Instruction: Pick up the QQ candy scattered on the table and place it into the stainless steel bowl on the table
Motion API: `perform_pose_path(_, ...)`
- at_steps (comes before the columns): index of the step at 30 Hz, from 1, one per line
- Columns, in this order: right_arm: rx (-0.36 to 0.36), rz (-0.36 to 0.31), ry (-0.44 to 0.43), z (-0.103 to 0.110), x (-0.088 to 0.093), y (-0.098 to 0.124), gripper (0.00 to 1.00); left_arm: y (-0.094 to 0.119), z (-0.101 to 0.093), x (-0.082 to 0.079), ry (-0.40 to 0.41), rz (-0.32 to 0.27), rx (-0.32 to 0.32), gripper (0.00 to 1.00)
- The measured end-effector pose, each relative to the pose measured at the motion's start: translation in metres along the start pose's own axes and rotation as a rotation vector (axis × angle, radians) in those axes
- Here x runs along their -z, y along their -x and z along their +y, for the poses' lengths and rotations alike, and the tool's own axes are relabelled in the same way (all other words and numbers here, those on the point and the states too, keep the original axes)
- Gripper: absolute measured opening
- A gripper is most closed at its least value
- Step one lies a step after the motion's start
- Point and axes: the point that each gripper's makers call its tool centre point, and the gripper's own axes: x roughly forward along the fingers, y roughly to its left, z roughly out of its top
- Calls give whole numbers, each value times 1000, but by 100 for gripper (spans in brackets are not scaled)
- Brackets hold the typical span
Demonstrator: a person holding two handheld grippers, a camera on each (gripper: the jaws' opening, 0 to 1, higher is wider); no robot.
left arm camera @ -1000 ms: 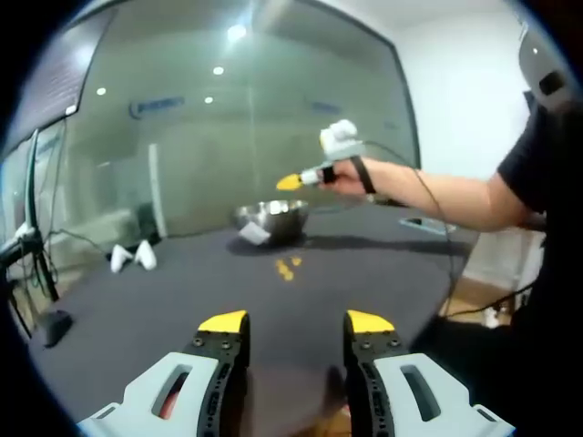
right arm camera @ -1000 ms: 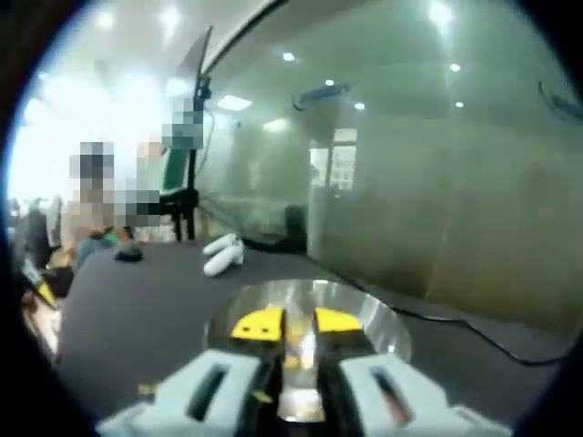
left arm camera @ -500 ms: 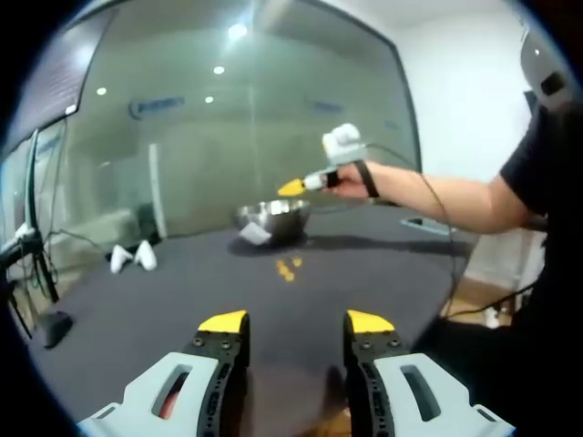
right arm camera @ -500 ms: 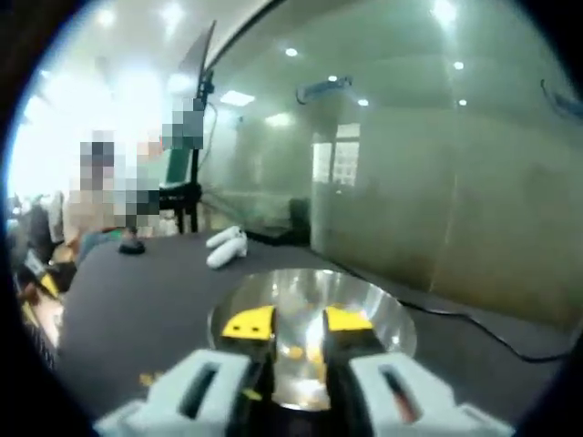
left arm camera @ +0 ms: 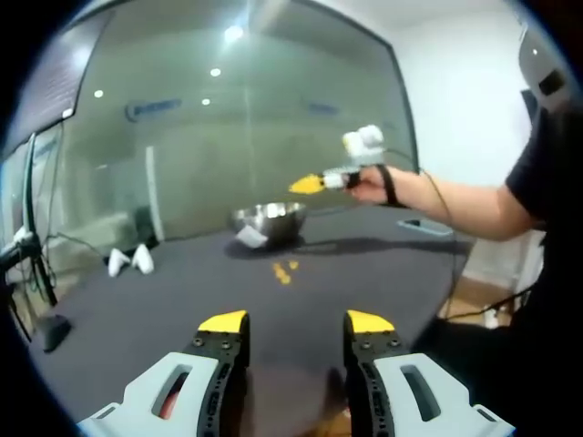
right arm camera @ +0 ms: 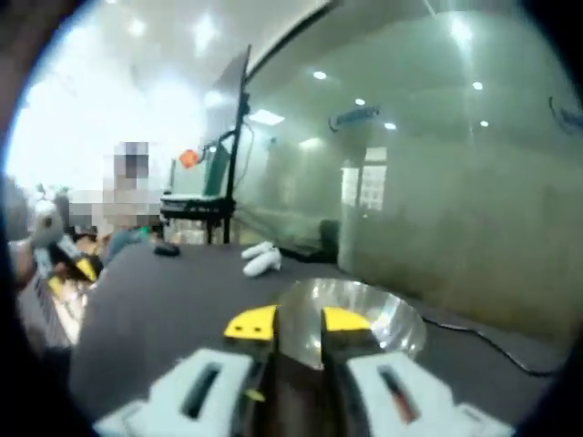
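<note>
Glass partition wall [left arm camera: 228, 118] runs behind the dark table [left arm camera: 182, 291], reflecting round ceiling spots [left arm camera: 235, 33]. White wall [left arm camera: 455, 100] to its right. Black stand [right arm camera: 239, 155] past the table's far edge, bright ceiling lights [right arm camera: 205, 23] above. Wooden floor [left arm camera: 469, 296].

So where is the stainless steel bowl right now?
In the left gripper view the stainless steel bowl sits far across the dark table, just beyond two yellow candies, below the right gripper.
</note>
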Motion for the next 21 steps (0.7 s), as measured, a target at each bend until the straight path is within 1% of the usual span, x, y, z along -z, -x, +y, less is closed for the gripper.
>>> perform_pose_path(2,-82,-34,-47,17,5,8,17,-1,0,1,2,1,-2,43)
perform_pose_path(3,-105,-32,-46,26,10,13,17,-1,0,1,3,1,-3,43)
perform_pose_path(6,-139,32,41,49,34,24,18,-2,-1,-2,-2,-6,-3,43)
perform_pose_path(7,-174,20,47,60,37,28,18,-2,-2,-3,-3,-7,-1,43)
perform_pose_path(9,-220,9,6,75,43,34,18,-4,-3,-4,-7,-8,5,43)
perform_pose_path(14,-223,43,12,86,57,40,18,-6,-4,-4,-10,-7,8,43)
perform_pose_path(18,-223,72,-2,88,66,39,18,-6,-7,-5,-12,-10,13,43)
perform_pose_path(21,-227,80,-18,87,70,36,18,-6,-7,-5,-14,-8,13,43)
